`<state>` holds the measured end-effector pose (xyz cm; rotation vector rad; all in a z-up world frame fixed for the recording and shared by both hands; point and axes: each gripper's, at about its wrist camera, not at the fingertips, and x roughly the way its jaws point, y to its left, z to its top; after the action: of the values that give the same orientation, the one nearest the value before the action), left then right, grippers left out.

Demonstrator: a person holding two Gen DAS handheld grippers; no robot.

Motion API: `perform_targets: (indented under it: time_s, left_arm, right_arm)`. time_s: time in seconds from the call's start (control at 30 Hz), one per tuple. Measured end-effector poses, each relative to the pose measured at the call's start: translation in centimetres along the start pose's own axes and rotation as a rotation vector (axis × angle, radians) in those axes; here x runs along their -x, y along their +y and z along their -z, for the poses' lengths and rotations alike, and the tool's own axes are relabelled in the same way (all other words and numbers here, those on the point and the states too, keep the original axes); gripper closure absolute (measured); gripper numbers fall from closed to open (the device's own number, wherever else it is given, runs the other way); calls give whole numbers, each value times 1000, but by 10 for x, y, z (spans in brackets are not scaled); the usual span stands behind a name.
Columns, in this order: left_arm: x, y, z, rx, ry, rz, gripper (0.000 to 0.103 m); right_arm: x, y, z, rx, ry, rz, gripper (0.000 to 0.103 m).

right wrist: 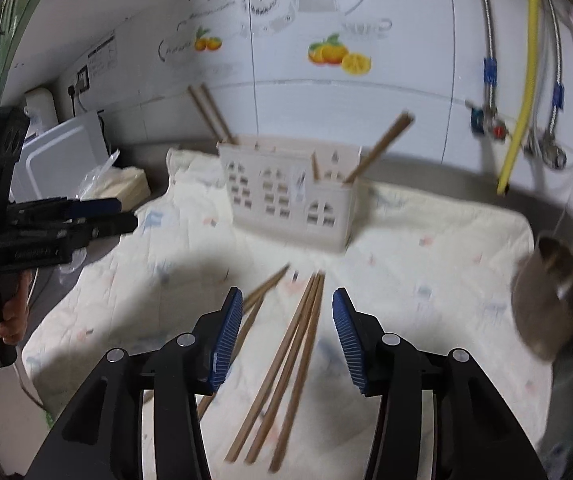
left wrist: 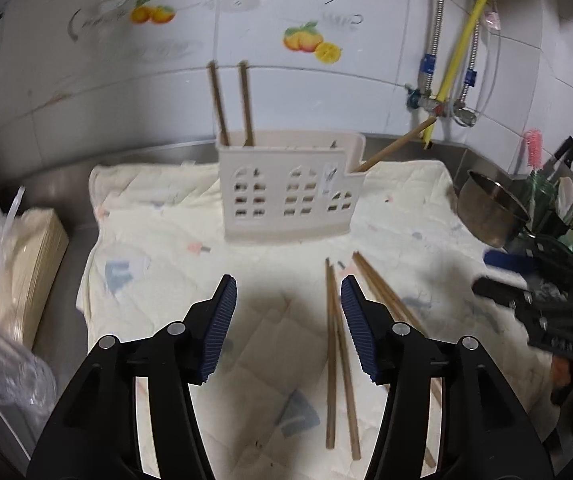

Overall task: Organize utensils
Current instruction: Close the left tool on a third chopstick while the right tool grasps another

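Hovering wide-jawed, both left gripper (left wrist: 288, 328) and right gripper (right wrist: 287, 338), above loose brown wooden chopsticks (right wrist: 286, 364), likely bound for the white plastic holder (right wrist: 290, 196).

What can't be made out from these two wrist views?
- Inside of the utensil holder: both views, its front wall hides the lower ends of the standing chopsticks.
- Loose chopsticks on the cloth: right wrist view is motion-blurred, and the right hand-held gripper covers part of the left ones, so the count is unsure.
- Items behind the metal pot: left wrist view, crowded at the right edge.
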<state>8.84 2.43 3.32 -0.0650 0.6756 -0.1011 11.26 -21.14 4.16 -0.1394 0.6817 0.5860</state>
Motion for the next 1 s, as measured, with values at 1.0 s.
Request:
perform_targets:
  time_s: [1.0]
  left_arm:
    - [10, 53, 49, 136, -23, 58, 48]
  right_arm:
    - [-40, 84, 109, -183, 239, 72, 90]
